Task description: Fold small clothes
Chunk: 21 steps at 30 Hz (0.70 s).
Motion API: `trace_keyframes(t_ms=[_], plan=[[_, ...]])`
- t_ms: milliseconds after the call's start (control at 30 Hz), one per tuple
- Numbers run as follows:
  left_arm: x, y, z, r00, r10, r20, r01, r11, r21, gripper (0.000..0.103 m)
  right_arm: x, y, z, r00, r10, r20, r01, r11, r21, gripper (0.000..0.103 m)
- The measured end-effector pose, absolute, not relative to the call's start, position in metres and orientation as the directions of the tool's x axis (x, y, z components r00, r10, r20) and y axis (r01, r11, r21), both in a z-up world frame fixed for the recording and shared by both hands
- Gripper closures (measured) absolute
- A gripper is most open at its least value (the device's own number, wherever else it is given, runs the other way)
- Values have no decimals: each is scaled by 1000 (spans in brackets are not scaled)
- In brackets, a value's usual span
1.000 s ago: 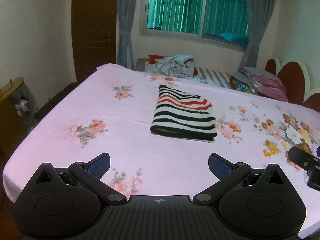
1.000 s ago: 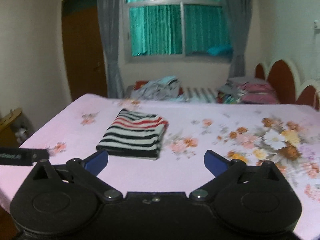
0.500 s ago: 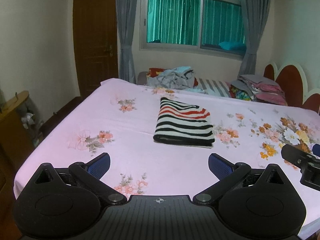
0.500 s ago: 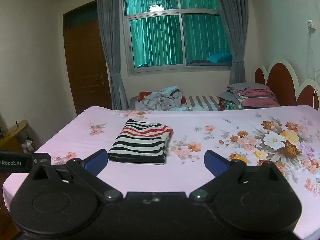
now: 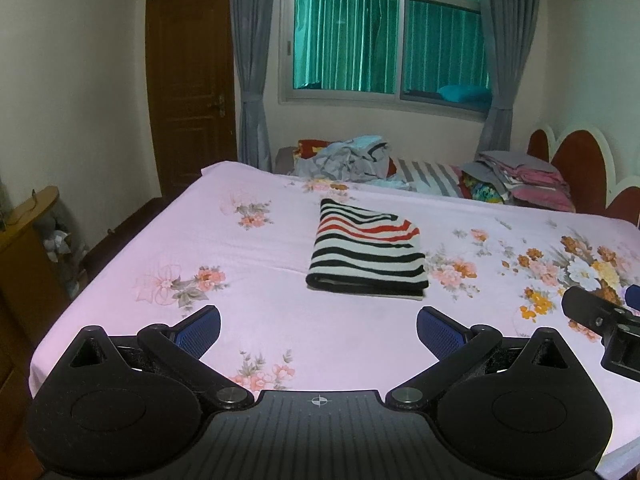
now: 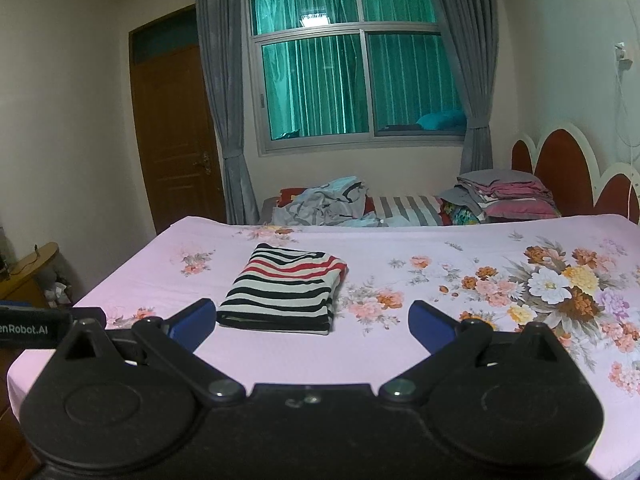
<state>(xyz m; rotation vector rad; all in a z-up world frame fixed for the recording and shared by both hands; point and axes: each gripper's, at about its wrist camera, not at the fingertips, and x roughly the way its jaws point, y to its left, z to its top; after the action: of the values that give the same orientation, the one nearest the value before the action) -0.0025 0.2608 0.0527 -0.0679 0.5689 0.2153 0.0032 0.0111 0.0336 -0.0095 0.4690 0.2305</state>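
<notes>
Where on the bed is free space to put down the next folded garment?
Bare sheet lies left of the striped folded garment, toward the bed's door-side edge, and right of it over the big flower print. Beyond the far edge, the loose clothes pile crowds things.

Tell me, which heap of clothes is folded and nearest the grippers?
The striped garment, folded flat on the pink sheet; the crumpled grey pile and pink stack lie behind.

A folded striped garment (image 5: 366, 256) is seen lying on the bed (image 5: 256, 292), well beyond the wide-spread left gripper (image 5: 318, 326).
</notes>
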Motion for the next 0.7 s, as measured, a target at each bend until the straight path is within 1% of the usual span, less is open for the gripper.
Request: trace_keyframes(t_ms=[700], plan=[[0, 258, 57, 823, 185, -537, -218, 976, 1, 0, 10, 15, 35, 864, 227, -449, -226, 972, 57, 0]])
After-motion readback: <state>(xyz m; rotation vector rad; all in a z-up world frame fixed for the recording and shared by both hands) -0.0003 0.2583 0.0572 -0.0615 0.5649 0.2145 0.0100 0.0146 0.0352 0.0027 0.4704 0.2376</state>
